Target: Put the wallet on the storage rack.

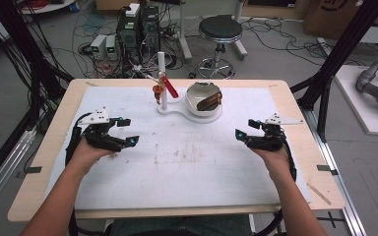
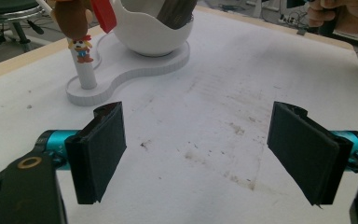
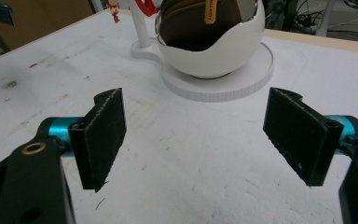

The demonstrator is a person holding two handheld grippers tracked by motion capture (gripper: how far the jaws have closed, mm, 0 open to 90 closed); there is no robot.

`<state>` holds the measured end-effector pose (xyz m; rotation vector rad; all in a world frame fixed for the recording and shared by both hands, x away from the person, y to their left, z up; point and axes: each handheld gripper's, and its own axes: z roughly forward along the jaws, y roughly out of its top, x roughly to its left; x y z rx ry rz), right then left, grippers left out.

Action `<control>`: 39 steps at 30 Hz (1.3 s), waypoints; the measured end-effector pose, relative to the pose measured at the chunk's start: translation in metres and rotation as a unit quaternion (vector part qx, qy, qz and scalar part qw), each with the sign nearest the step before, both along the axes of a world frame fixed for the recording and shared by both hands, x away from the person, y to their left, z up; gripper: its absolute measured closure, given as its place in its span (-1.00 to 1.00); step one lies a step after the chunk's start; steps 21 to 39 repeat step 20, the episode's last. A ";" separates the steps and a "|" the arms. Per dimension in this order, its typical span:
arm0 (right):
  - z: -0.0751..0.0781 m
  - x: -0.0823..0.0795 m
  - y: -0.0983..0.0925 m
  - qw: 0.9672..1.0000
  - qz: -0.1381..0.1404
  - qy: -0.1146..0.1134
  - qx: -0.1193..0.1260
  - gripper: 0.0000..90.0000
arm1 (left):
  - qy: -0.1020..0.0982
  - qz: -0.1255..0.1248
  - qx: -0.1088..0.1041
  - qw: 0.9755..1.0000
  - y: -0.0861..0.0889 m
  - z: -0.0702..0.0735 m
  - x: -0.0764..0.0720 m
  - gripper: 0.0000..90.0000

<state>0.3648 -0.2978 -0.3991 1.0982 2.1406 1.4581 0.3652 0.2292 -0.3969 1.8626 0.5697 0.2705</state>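
Two grippers: both hovering over the white mat (image 1: 187, 172), neither touching anything.
Left gripper (image 1: 126, 131): sitting at the left of the mat, jaws spread wide, nothing between the pads (image 2: 103, 154); pointing toward the white stand.
Right gripper (image 1: 247, 130): sitting at the right of the mat, jaws spread wide and empty, pads (image 3: 105, 137) standing well apart; facing the shell head-on in its own view.
Hands: left hand (image 1: 86, 152) and right hand (image 1: 273, 157) coming in from the near edge, each wrapping a gripper body.
White stand (image 1: 177, 111): lying at the far middle of the mat, well apart from both grippers; flat base joining a small disc to a larger one.
Egg-shaped shell (image 1: 203, 103): resting on the larger disc, jagged opening facing up.
Brown item (image 3: 193, 23): sitting inside the shell, a yellow label (image 3: 209, 11) showing on it.
Post (image 1: 162, 81): standing upright on the small disc, just beside the shell.
Red piece (image 1: 170, 88): hanging tilted off the post.
Small figure (image 2: 80, 49): dangling against the post, seen in the left gripper view.
Table (image 1: 44, 147): wooden rim showing round the mat.
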 end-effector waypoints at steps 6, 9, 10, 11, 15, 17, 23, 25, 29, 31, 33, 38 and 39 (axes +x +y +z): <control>-0.002 0.001 0.000 1.000 -0.002 0.001 -0.002 -0.52 | 0.001 0.001 -0.002 1.000 0.000 0.000 0.000 -0.57; -0.002 0.001 0.000 1.000 -0.002 0.002 -0.003 -0.52 | 0.001 0.001 0.001 1.000 0.000 0.000 0.000 -0.57; -0.002 0.001 0.000 1.000 -0.001 0.002 -0.003 -0.52 | 0.001 0.002 0.001 1.000 0.000 0.000 0.000 -0.57; -0.002 0.002 0.000 1.000 -0.001 0.001 -0.004 -0.52 | 0.001 0.002 0.001 1.000 0.000 0.000 0.000 -0.57; -0.002 0.002 0.000 1.000 0.001 0.001 -0.004 -0.52 | 0.000 0.001 0.000 1.000 0.001 0.000 -0.001 -0.57; -0.002 0.002 0.000 1.000 0.000 0.002 -0.003 -0.52 | 0.000 0.002 0.001 1.000 0.002 0.000 -0.001 -0.57; -0.002 0.002 -0.001 1.000 -0.002 -0.003 -0.002 -0.53 | 0.001 0.006 0.000 1.000 0.004 0.000 -0.001 -0.57; -0.002 0.002 -0.001 1.000 -0.002 -0.003 -0.002 -0.53 | 0.001 0.006 0.000 1.000 0.004 0.000 -0.001 -0.57; -0.002 0.002 -0.001 1.000 -0.002 -0.003 -0.002 -0.53 | 0.001 0.006 0.000 1.000 0.004 0.000 -0.001 -0.57; -0.002 0.002 -0.001 1.000 -0.002 -0.003 -0.002 -0.53 | 0.001 0.006 0.000 1.000 0.004 0.000 -0.001 -0.57; -0.002 0.002 -0.001 1.000 -0.002 -0.003 -0.002 -0.53 | 0.001 0.006 0.000 1.000 0.004 0.000 -0.001 -0.57; -0.002 0.002 -0.001 1.000 -0.002 -0.003 -0.002 -0.53 | 0.001 0.006 0.000 1.000 0.004 0.000 -0.001 -0.57; -0.002 0.002 -0.001 1.000 -0.002 -0.003 -0.002 -0.53 | 0.001 0.006 0.000 1.000 0.004 0.000 -0.001 -0.57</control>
